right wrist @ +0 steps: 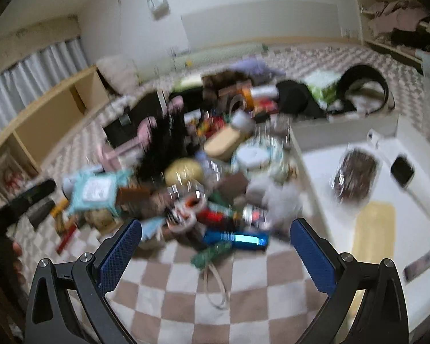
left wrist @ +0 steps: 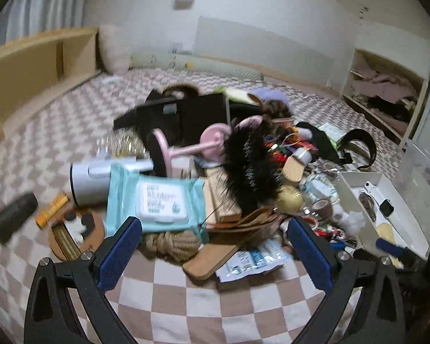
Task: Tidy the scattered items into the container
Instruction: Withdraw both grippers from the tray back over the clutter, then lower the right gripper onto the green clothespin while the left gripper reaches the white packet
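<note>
Hovering empty over the clutter pile, left gripper (left wrist: pixel 215 246) and right gripper (right wrist: pixel 215 246) both show fingers spread wide; next likely pick: blue tube (right wrist: pixel 235 239), beside white container (right wrist: pixel 415 258).

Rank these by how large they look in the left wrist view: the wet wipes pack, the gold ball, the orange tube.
1. wet wipes pack, clearly largest.
2. gold ball and orange tube look alike in area, so no firm order between them.
</note>
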Available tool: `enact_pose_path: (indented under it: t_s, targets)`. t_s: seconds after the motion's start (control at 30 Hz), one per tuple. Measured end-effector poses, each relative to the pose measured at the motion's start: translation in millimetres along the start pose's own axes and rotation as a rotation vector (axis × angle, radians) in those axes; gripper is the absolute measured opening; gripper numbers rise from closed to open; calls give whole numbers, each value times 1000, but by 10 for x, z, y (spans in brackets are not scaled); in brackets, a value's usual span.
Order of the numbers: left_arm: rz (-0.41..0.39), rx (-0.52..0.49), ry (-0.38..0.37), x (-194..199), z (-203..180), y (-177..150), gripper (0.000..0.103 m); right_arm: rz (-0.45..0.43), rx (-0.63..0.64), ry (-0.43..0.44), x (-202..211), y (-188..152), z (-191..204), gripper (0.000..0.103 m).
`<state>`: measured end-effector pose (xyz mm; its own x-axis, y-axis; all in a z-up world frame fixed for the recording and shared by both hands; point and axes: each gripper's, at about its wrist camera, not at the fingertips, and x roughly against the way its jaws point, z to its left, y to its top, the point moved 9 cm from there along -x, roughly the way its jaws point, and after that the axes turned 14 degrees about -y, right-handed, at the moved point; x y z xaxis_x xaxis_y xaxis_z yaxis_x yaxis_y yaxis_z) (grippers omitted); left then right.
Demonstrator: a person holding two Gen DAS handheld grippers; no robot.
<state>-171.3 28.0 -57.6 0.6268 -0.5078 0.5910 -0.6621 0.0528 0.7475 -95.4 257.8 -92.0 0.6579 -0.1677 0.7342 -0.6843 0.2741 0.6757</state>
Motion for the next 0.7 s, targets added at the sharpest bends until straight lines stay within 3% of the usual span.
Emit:
enact_pose_path:
  t_s: [0.17,0.3,0.47,0.53,0.6,0.7]
  targets:
    - [32,41,12,-152,206,-218,101,71,18,-27,-243,-254,49,103]
    - [50,61,11,-171,325,-345,101,119,-12,-15,-384,-339,32,84]
    - [56,140,-16,-103,438,-490,101,156,-50,-2,-518,-417,10,76]
    - [44,173,-16,-68,488,-504,101,149,-42,-14,-528,-408,2,65]
    - [29,207,-7,-39,565,-502,101,149,-28,-45,-563,-416,-37,47]
    - [36,261,-7,-75,663,-536,97,150,-54,-40,-563,-433,-112,36]
